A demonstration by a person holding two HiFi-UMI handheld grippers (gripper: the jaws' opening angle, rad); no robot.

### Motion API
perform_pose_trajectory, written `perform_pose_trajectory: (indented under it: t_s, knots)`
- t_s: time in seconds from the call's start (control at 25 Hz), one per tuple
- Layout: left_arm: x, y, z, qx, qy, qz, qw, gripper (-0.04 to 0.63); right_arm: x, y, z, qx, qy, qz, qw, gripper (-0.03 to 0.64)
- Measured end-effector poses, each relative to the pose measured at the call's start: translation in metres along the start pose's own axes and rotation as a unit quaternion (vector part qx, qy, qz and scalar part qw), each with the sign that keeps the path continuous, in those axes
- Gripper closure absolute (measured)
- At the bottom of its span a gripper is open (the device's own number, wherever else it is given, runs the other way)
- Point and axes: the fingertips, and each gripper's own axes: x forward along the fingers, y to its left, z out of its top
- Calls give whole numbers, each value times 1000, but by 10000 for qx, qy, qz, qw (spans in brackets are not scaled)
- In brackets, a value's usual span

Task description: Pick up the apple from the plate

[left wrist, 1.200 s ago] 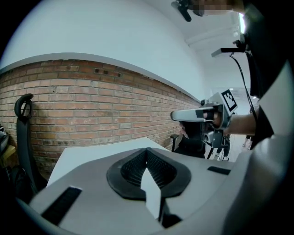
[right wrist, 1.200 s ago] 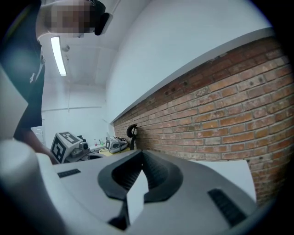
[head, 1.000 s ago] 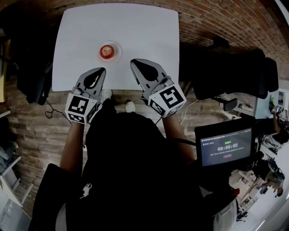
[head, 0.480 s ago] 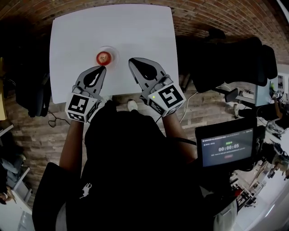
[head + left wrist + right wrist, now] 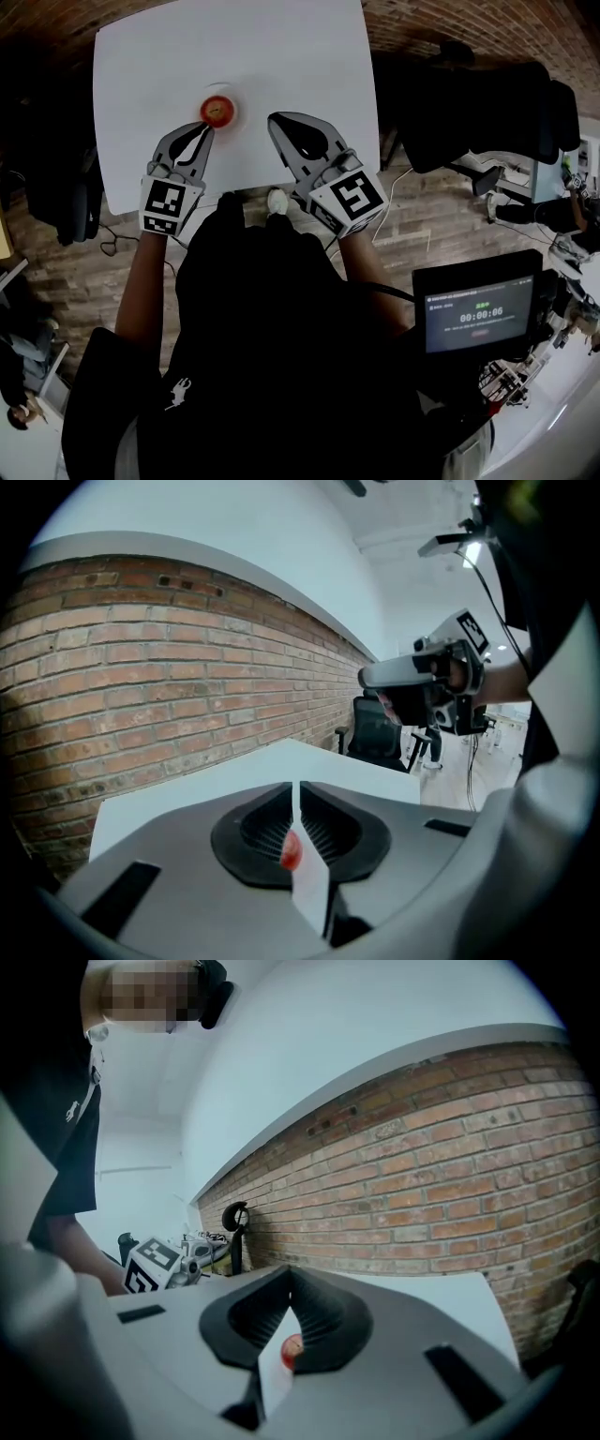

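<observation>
A red apple [image 5: 217, 110] sits on a small pale plate [image 5: 235, 111] near the front left of the white table [image 5: 281, 56]. My left gripper [image 5: 204, 129] is shut and empty, and its tip lies just short of the plate's near edge. My right gripper [image 5: 276, 120] is also shut with nothing in it, over the table to the right of the plate. In the left gripper view the apple [image 5: 291, 851] shows through the slit of the closed left gripper [image 5: 296, 786]. The right gripper view shows the apple [image 5: 292, 1345] small below the right gripper [image 5: 289, 1272].
A black office chair [image 5: 478, 103] stands right of the table, and dark gear [image 5: 56, 197] sits at its left. A screen with a timer [image 5: 478, 314] is at the lower right. Brick floor surrounds the table, and a brick wall [image 5: 141, 696] runs behind it.
Both grippers have moved forward over the table's front edge towards the plate. The left gripper's tip went from well short of the plate to right beside it. Jaws stayed shut.
</observation>
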Motion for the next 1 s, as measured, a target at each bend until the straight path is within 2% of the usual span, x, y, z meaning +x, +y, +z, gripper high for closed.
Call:
perform_pose_trajectory:
  t_s: [0.28, 0.44, 0.6, 0.8, 1.0]
  knots:
    - [14, 3, -19, 32, 129, -196, 9997, 584, 12, -3, -17, 51, 171, -115, 9998, 614]
    - [28, 15, -46, -58, 188, -315, 9993, 584, 32, -5, -47, 63, 445, -184, 9988, 614]
    - [34, 18, -60, -77, 235, -247, 9994, 584, 39, -4, -61, 81, 525, -190, 9984, 612]
    - [36, 20, -65, -316, 313, -138, 9989, 582, 38, -6, -64, 145, 576, -186, 9981, 612]
    - [37, 14, -63, -322, 336, -153, 9988, 568, 39, -5, -62, 118, 596, -117, 9981, 613]
